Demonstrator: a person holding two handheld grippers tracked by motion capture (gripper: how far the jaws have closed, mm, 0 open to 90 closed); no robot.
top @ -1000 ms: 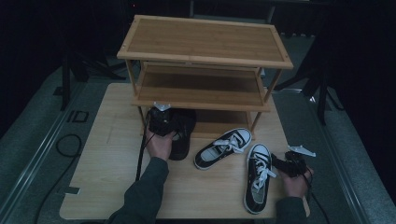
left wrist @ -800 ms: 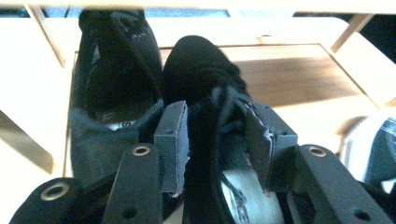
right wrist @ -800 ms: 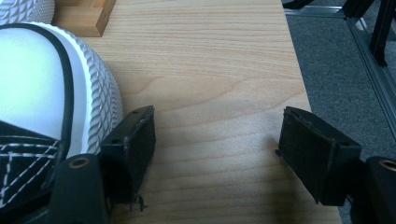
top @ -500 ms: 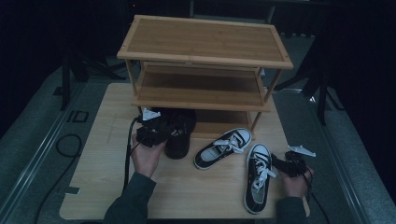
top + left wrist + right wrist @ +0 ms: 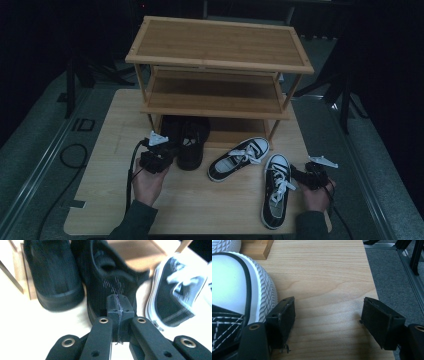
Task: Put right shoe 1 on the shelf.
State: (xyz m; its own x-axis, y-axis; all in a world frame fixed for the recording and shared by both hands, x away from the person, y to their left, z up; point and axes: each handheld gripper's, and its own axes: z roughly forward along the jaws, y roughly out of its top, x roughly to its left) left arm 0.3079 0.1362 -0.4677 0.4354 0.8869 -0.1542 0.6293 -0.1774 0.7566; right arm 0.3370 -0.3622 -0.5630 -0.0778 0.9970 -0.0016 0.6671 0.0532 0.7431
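Pulled back from the black slip-on shoes (image 5: 186, 140), the left gripper (image 5: 159, 151) has just clamped its jaws together on nothing. Two black shoes sit under the bamboo rack (image 5: 220, 60), heels toward it, directly ahead. Two laced sneakers (image 5: 239, 158) lie beside the right gripper (image 5: 328, 317), whose jaws stand spread.

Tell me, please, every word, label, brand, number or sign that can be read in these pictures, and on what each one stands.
No readable text in any view.
Black shoes: pale flecks on the knit of one, a pattern, no letters.
Black-and-white sneakers: no logo legible; too small and dim in the high view.
Bamboo shoe rack, wooden table: bare wood, no marks.
Left gripper, right gripper: plain black jaws, no lettering.
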